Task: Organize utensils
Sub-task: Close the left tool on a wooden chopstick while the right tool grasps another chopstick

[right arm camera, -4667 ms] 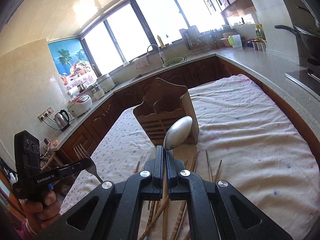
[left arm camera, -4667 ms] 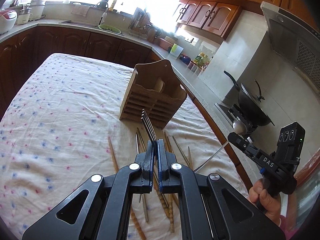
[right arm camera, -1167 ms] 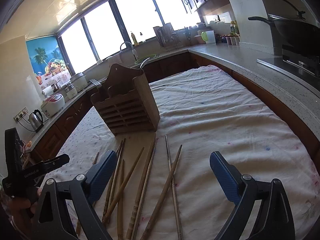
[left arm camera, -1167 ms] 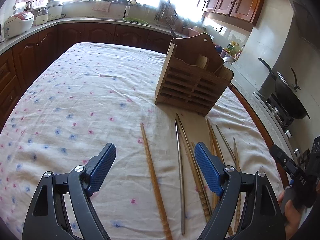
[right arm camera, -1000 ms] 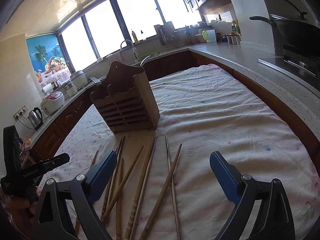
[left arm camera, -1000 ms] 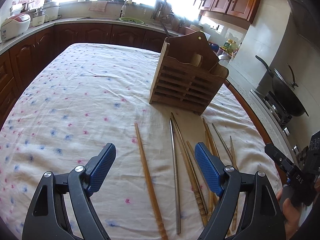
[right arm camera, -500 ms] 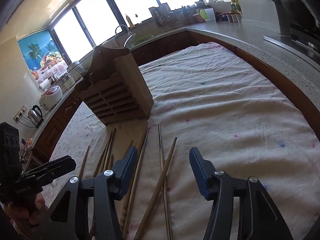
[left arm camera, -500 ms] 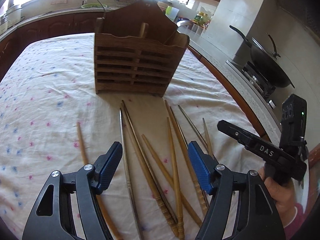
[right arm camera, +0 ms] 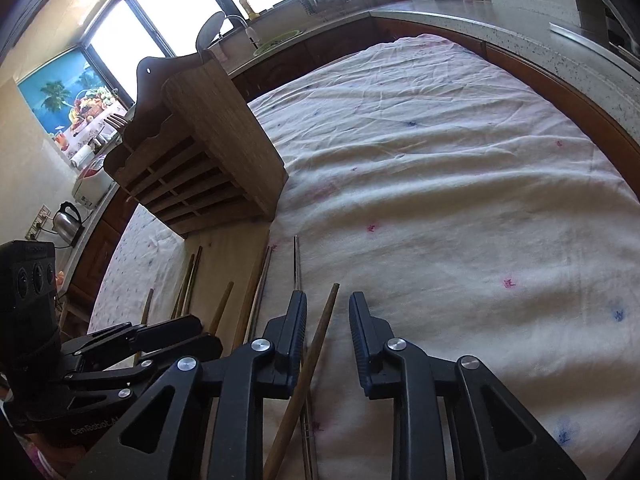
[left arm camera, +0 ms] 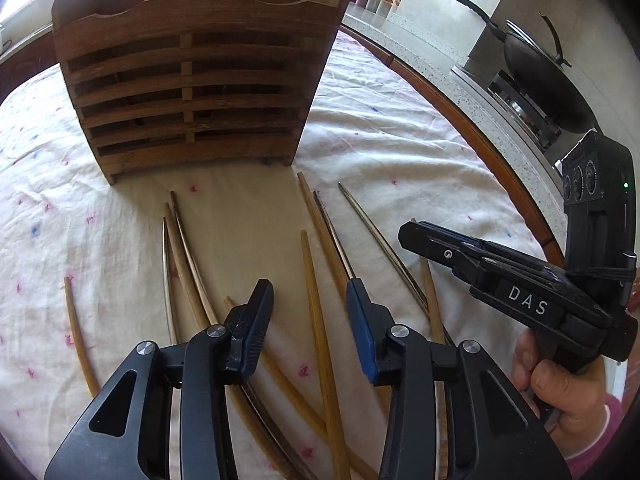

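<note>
The wooden caddy [right arm camera: 208,152] at 11 o'clock holds a spoon [right arm camera: 210,34] and fork [right arm camera: 116,120]; left claw [left arm camera: 310,312] and right claw [right arm camera: 326,320] gape, each straddling a chopstick [right arm camera: 310,364].

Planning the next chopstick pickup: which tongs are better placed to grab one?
Probably the right tongs: they are open with one wooden chopstick alone between the fingers. The left tongs also straddle a chopstick, but it crosses others underneath.
</note>
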Tool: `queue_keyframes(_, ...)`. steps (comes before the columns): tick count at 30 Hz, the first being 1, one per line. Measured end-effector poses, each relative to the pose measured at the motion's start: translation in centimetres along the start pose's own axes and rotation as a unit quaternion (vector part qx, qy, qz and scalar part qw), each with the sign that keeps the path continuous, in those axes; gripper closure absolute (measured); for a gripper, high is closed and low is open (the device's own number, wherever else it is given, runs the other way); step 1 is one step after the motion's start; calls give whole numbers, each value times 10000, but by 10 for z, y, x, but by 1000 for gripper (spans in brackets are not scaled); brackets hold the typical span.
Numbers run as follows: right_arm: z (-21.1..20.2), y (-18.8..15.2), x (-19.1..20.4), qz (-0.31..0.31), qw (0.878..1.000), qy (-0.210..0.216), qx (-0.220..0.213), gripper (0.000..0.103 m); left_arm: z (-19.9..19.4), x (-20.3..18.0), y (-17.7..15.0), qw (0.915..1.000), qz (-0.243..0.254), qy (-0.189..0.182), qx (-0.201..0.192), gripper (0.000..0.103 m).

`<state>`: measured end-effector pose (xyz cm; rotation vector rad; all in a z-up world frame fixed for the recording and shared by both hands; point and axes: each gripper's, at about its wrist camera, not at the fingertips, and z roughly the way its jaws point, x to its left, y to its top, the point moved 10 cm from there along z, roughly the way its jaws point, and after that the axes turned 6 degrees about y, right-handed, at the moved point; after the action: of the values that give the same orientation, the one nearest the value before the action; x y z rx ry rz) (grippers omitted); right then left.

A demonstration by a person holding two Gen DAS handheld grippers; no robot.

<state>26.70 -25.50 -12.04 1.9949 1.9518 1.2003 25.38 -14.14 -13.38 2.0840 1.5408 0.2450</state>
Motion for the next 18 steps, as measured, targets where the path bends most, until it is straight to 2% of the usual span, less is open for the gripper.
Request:
queue_keyframes(4, 3, 2, -2, 4, 10000, -22, -8, 94, 6, 0, 2, 9999, 30, -105, 101, 96)
queue_keyframes(10, -6, 4, 0, 103, 9998, 47, -147, 95, -10, 1, 0, 9998, -36, -210, -67, 98)
queue_keyframes(18, -41, 11, 19, 40, 9984, 207, -525, 97, -55, 11, 1, 9977, -336, -372, -465, 98)
